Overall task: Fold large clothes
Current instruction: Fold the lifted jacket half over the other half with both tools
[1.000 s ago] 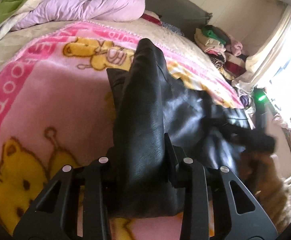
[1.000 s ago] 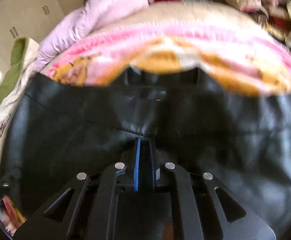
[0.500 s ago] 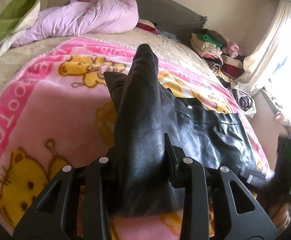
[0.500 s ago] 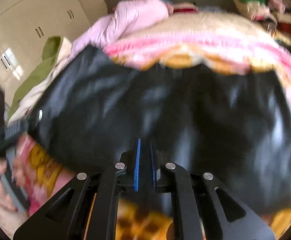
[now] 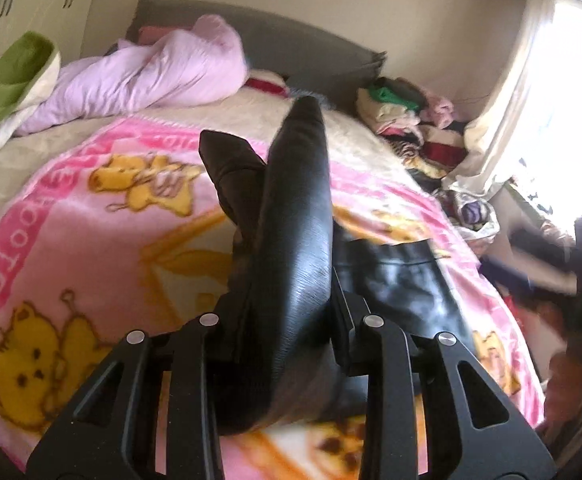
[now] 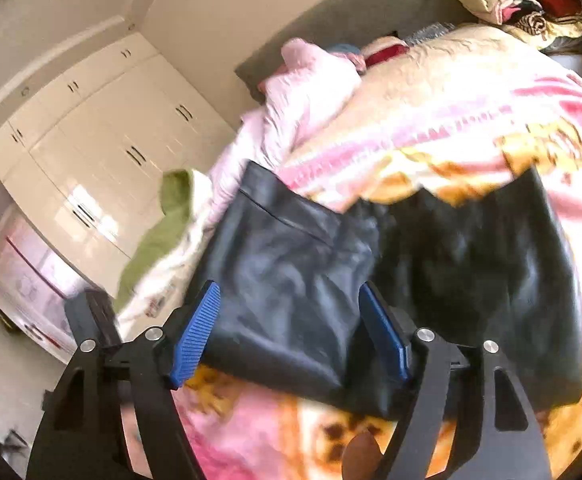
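On the pink blanket (image 5: 91, 240), the black leather garment (image 5: 291, 248) looks heavy, slick and pliable; the left gripper (image 5: 291, 320) pinches 1 bunched fold, while the right gripper (image 6: 291, 328), its jaws just opened, stands spread and empty; I judge edges and seams the best holds.

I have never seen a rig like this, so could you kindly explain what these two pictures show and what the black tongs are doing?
There is no robot here: a person carries one pair of hand-held tongs in each hand, and each pair has a wide-angle camera looking forward along its fingers.

The left camera's picture shows the left tongs shut on a fold of a black leather-like garment, lifting it off a pink cartoon blanket spread over a bed.

The right camera's picture shows the right tongs. Their jaws have just been opening and now stand apart, blue pads bare, gripping nothing; the garment lies on the blanket beyond them.

Behind are a lilac duvet, a clothes pile near the window, and white wardrobes.
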`<action>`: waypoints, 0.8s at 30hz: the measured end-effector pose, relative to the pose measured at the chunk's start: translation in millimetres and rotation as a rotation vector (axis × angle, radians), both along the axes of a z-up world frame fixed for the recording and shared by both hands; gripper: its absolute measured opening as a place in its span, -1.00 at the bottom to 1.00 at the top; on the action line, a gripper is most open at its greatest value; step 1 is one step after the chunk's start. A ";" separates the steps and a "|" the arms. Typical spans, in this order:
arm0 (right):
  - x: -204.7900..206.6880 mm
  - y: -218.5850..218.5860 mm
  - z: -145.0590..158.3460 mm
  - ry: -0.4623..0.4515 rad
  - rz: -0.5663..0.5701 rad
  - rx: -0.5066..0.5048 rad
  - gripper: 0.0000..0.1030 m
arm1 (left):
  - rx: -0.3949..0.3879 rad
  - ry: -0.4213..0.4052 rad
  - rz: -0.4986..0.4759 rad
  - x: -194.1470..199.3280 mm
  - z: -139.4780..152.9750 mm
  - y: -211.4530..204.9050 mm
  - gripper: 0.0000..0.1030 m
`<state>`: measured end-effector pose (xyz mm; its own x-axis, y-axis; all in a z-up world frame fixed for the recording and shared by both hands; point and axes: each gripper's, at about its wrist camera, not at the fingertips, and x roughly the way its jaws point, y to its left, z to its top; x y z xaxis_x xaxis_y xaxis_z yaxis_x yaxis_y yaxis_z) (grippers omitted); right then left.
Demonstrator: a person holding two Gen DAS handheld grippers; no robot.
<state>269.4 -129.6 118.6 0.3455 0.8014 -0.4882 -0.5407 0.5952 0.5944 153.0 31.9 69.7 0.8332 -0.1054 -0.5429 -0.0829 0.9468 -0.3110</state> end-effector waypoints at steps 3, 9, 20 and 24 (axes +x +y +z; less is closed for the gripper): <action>1.6 26.2 15.8 -0.022 0.026 -0.113 0.49 | 0.021 -0.023 -0.021 0.3 6.6 -22.5 -0.58; 8.1 74.8 9.9 0.009 0.082 -0.234 0.49 | 0.072 -0.033 -0.044 0.8 8.2 -45.4 -0.59; 23.9 127.9 -19.7 0.011 0.146 -0.439 0.16 | 0.117 -0.033 -0.063 -0.2 6.0 -55.8 -0.58; 34.4 114.9 -23.8 0.014 0.176 -0.354 -0.40 | 0.132 -0.044 -0.118 -3.4 8.7 -57.5 -0.24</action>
<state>303.8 -14.8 94.9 0.2094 0.6290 -0.7487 -0.6462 0.6637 0.3768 149.7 -25.6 78.4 0.8425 -0.1341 -0.5218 0.0422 0.9820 -0.1842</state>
